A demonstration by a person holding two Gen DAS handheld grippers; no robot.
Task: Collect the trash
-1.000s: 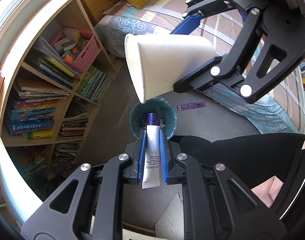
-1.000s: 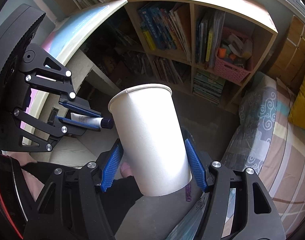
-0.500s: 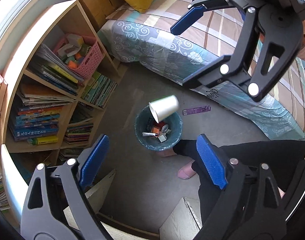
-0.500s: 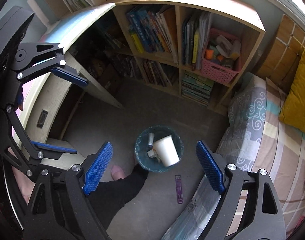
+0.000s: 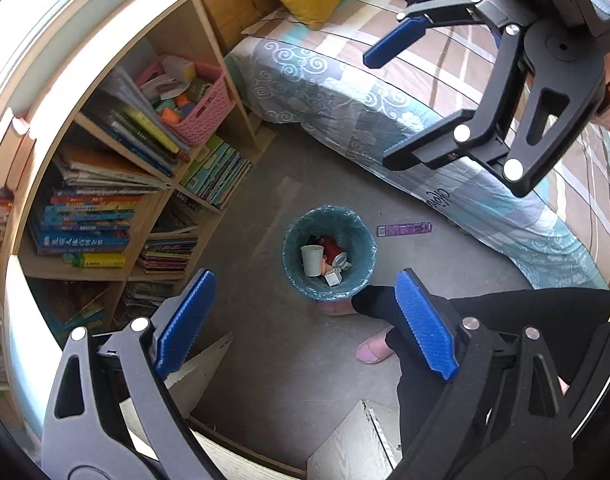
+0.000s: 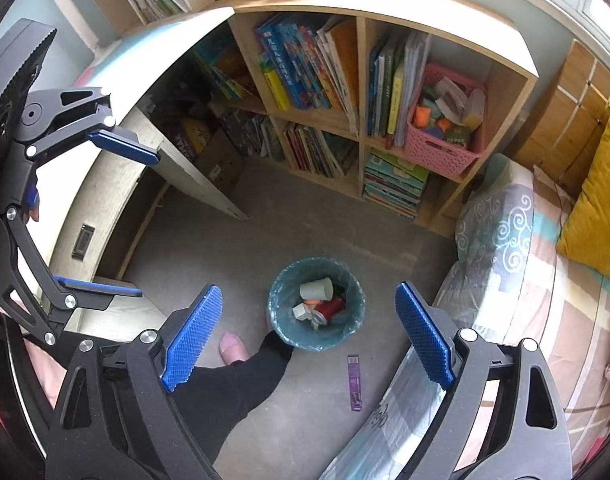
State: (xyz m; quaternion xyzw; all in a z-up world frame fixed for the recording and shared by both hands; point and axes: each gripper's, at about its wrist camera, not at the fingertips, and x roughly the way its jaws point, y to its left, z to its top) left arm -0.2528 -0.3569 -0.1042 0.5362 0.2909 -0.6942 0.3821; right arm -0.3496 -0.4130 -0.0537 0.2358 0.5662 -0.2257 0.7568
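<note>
Both tools hang high above the floor with nothing between their blue pads: the left gripper (image 5: 305, 320) and the right gripper (image 6: 309, 336) each stand spread wide. Far below, between the pads of each, sits the teal-lined trash bin (image 5: 293, 236). The white paper cup (image 5: 311, 260) lies inside it among other trash, and 1 purple wrapper (image 6: 355, 383) lies on the floor just beside the bin.

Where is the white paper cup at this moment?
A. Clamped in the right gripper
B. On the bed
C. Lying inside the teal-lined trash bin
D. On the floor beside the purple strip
C: the white paper cup lies among other trash inside the trash bin, and both grippers are open and empty.
</note>
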